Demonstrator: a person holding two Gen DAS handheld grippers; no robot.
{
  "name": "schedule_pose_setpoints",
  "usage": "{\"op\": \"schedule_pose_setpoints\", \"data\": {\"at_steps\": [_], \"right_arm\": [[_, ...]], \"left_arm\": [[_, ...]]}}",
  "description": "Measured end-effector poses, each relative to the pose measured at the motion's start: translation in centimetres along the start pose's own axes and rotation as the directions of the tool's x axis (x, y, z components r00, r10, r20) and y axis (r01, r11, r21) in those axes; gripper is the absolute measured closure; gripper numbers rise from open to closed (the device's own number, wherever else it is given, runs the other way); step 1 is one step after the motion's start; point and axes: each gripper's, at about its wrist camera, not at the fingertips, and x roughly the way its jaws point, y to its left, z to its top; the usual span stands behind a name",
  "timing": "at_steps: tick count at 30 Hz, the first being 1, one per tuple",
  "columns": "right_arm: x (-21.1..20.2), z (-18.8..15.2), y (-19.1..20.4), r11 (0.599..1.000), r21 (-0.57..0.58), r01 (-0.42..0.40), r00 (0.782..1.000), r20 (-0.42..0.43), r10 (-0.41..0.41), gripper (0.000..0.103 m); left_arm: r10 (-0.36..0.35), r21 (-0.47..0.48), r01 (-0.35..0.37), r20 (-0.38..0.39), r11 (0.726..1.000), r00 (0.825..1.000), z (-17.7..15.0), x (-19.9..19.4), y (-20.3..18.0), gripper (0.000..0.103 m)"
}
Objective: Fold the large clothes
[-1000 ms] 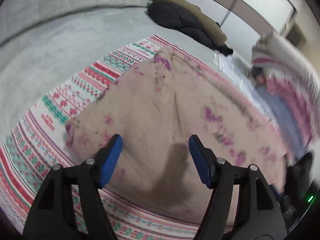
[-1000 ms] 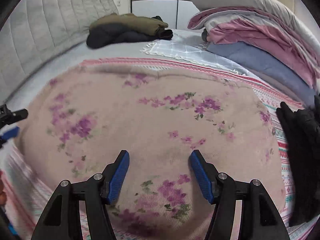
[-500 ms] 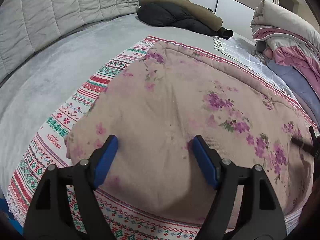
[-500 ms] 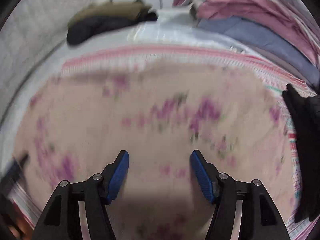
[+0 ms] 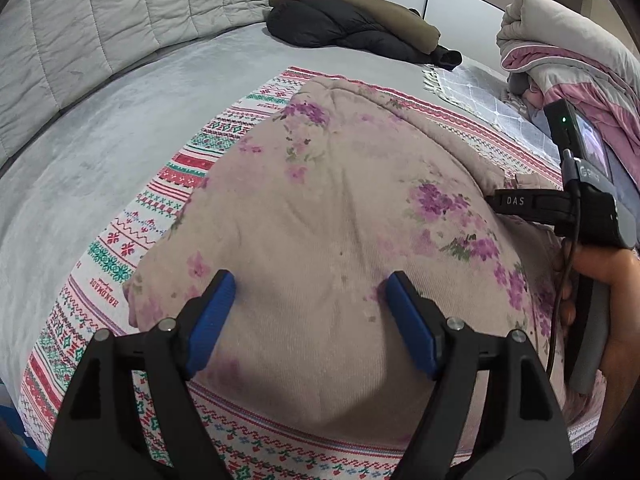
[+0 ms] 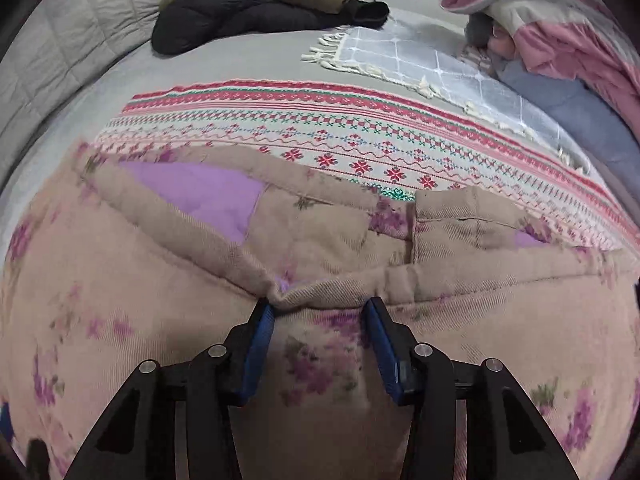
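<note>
the floral padded garment (image 5: 340, 216) lies spread over a patterned woven cloth (image 5: 176, 184) on the grey bed (image 5: 100, 120), filling most of both views. left gripper (image 5: 306, 292) hovers over the garment's near body with jaws set wide apart and nothing between them. right gripper (image 6: 318, 312) sits at a rolled hem edge (image 6: 344, 284) where the purple lining (image 6: 200, 192) shows; its jaws are partly parted with a bunch of fabric between the pads, but whether they have closed firmly on it cannot be told. judgement: the garment looks thick, quilted and soft, fairly bulky rather than light, not slippery, not fragile; it will sag and hold puffed folds rather than crisp creases. best hold is on the thick seamed edges or corners, taking a full pinch of both layers, since a shallow bite on the padded face may slip off. a dark jacket (image 5: 352, 28) and piled bedding (image 5: 568, 56) lie well apart at the far side.
</note>
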Motion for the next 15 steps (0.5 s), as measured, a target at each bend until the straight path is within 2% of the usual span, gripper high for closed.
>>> {"op": "schedule_pose_setpoints", "data": {"at_steps": [3, 6, 9, 11, 13, 15], "right_arm": [[0.8, 0.1, -1.2, 0.998, 0.04, -0.04, 0.999, 0.015, 0.04, 0.055], [0.4, 0.2, -1.3, 0.999, 0.037, -0.031, 0.999, 0.015, 0.03, 0.055], [-2.9, -0.9, -1.8, 0.998, 0.062, -0.022, 0.999, 0.043, 0.019, 0.052], [-6.2, -2.7, -2.8, 0.993, 0.1, -0.066, 0.993, 0.103, 0.055, 0.051], [-10.2, -6.0, -5.0, 0.979, 0.145, -0.141, 0.979, 0.168, 0.116, 0.041], [-13.4, -9.8, -7.8, 0.964, 0.199, -0.174, 0.968, 0.213, 0.131, 0.034]], "left_arm": [[-0.01, -0.004, 0.01, -0.006, 1.0, 1.0, 0.1, 0.1, 0.1, 0.024], [-0.008, 0.004, 0.008, -0.005, 1.0, 1.0, 0.1, 0.1, 0.1, 0.023], [-0.023, 0.001, 0.023, -0.012, 1.0, 1.0, 0.1, 0.2, 0.5, 0.023], [-0.039, -0.017, 0.039, -0.017, 0.999, 0.999, 0.3, 0.2, 0.8, 0.023], [-0.041, -0.023, 0.041, -0.018, 0.999, 0.999, 0.3, 0.1, 0.8, 0.023], [-0.033, -0.016, 0.033, -0.016, 0.999, 0.999, 0.3, 0.1, 0.6, 0.023]]}}
